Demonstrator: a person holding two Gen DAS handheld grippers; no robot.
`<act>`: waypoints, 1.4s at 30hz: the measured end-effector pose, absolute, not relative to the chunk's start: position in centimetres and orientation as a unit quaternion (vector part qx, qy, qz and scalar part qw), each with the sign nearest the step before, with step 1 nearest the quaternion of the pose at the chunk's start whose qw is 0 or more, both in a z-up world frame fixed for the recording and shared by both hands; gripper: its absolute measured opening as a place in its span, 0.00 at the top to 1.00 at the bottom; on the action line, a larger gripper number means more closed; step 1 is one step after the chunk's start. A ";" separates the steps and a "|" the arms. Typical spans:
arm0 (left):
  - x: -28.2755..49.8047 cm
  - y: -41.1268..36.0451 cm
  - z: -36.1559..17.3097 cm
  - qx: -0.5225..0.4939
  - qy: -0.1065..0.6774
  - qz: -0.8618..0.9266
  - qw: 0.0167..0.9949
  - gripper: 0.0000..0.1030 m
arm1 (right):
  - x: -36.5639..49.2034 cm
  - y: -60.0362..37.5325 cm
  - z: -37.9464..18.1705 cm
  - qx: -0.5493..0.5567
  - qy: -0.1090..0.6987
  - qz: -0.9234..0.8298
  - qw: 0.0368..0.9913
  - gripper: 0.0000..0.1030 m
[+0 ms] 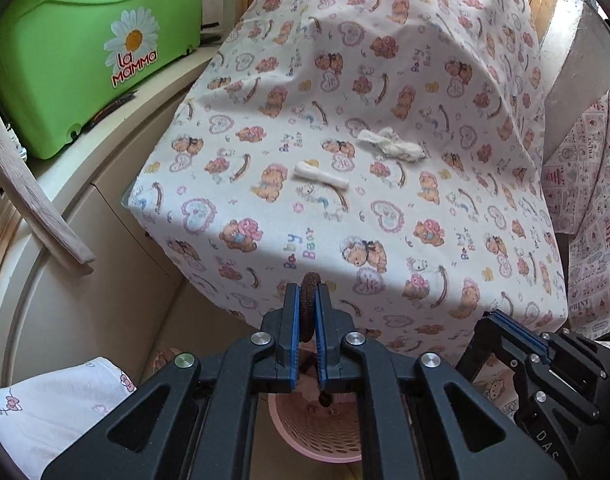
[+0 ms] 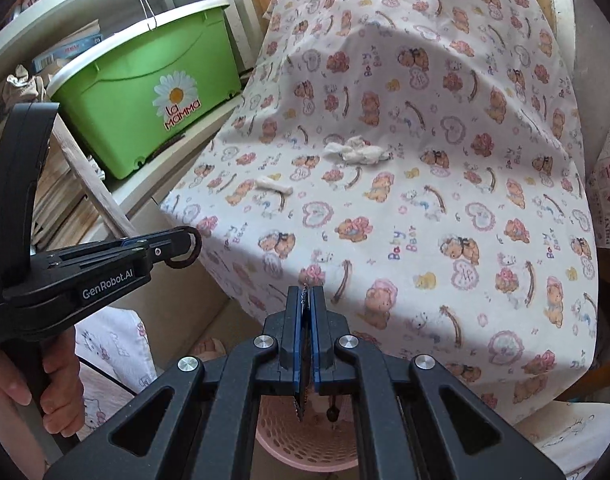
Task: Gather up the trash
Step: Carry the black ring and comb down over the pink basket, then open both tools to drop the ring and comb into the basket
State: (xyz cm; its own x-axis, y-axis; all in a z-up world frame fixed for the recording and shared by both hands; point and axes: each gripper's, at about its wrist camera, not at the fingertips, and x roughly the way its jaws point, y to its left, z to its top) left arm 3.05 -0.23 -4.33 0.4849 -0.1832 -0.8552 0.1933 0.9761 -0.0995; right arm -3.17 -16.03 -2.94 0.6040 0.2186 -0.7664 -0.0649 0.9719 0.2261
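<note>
Readable words on three things
Green box (image 2: pixel 145 92) says "La Mamma"; cloth (image 1: pixel 345 160) repeats "Baby Bear"; left gripper (image 2: pixel 185 246) shows "GenRobot.AI".

- Your left wrist camera looks forward and steeply down along its fingers, close above the pink basket (image 1: pixel 317 436), facing the bear-print cloth (image 1: pixel 345 200).
- Your right wrist camera sits just beside it, aimed much the same way (the left gripper (image 2: pixel 181 246) crosses its left edge).
- Both views share the cloth, basket and green bin (image 1: pixel 85 52).

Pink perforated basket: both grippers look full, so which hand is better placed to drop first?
Right, narrowly: the right gripper dangles its thin dark strip over the pink perforated basket; the left gripper sits aside.
</note>
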 end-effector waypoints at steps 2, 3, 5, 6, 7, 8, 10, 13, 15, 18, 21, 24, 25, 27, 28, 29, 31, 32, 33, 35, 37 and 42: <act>3.2 -0.4 -5.3 0.011 0.509 -0.112 0.854 0.94 | -3.0 -15.6 -3.8 0.079 0.449 0.078 0.887 0.95; 3.3 -0.4 -5.7 0.010 0.515 -0.114 0.849 0.94 | -2.8 -15.5 -4.3 0.081 0.455 0.079 0.883 0.95; 3.5 -0.6 -6.7 0.010 0.533 -0.122 0.837 0.94 | -2.6 -15.1 -5.3 0.083 0.468 0.080 0.876 0.95; 3.6 -0.6 -7.2 0.010 0.542 -0.125 0.831 0.94 | -2.5 -14.8 -5.8 0.078 0.474 0.079 0.873 0.95; 3.7 -0.7 -7.8 0.012 0.552 -0.129 0.824 0.94 | -2.4 -14.5 -6.3 0.071 0.479 0.077 0.872 0.95; 3.7 -0.8 -8.4 0.018 0.562 -0.134 0.816 0.94 | -2.3 -14.2 -6.8 0.064 0.483 0.075 0.870 0.95; 3.4 -0.7 -9.6 0.032 0.576 -0.130 0.806 0.94 | -2.1 -13.7 -8.0 0.051 0.498 0.073 0.862 0.95; 2.8 -0.6 -11.6 0.038 0.598 -0.127 0.791 0.94 | -1.9 -13.2 -9.8 0.042 0.518 0.068 0.851 0.95; 2.7 -0.6 -12.7 0.037 0.612 -0.130 0.780 0.94 | -1.8 -13.0 -10.9 0.042 0.531 0.059 0.844 0.95; 2.7 -0.5 -14.4 0.032 0.627 -0.124 0.769 0.94 | -1.8 -12.5 -12.3 0.026 0.544 0.057 0.837 0.95; 3.1 -0.3 -16.4 0.021 0.650 -0.118 0.750 0.94 | -1.8 -12.0 -13.6 0.010 0.556 0.052 0.830 0.95; 3.3 -0.1 -19.0 -0.007 0.683 -0.113 0.722 0.94 | -1.7 -12.5 -15.0 0.028 0.576 0.041 0.816 0.95; 3.3 -0.2 -19.8 -0.009 0.693 -0.109 0.713 0.94 | -1.7 -12.8 -15.5 0.039 0.582 0.037 0.811 0.95; 3.3 -0.2 -21.3 -0.015 0.708 -0.089 0.700 0.94 | -1.8 -12.9 -16.0 0.043 0.587 0.033 0.808 0.95; 3.2 -0.1 -21.9 -0.021 0.715 -0.081 0.694 0.94 | -1.8 -12.7 -16.2 0.034 0.587 0.030 0.808 0.95; 3.1 -0.2 -22.5 -0.024 0.722 -0.080 0.687 0.94 | -1.9 -12.5 -16.4 0.021 0.586 0.027 0.810 0.95; 2.9 -0.4 -23.2 -0.022 0.730 -0.085 0.678 0.94 | -1.9 -12.2 -16.9 0.004 0.586 0.020 0.810 0.95; 3.0 -0.6 -23.4 -0.018 0.730 -0.084 0.678 0.94 | -1.9 -12.3 -17.2 0.005 0.589 0.019 0.808 0.95; 2.9 -0.8 -23.5 -0.013 0.729 -0.083 0.680 0.94 | -1.9 -12.4 -17.5 0.008 0.593 0.017 0.805 0.95; 2.9 -1.0 -23.6 -0.002 0.726 -0.080 0.683 0.94 | -1.9 -12.6 -18.1 0.011 0.601 0.013 0.799 0.95; 2.7 -1.3 -23.7 0.007 0.725 -0.080 0.684 0.94 | -1.9 -13.0 -18.6 0.017 0.608 0.007 0.794 0.95; 2.5 -1.6 -23.5 0.022 0.726 -0.077 0.683 0.67 | -1.9 -13.2 -19.3 0.024 0.618 0.011 0.786 0.95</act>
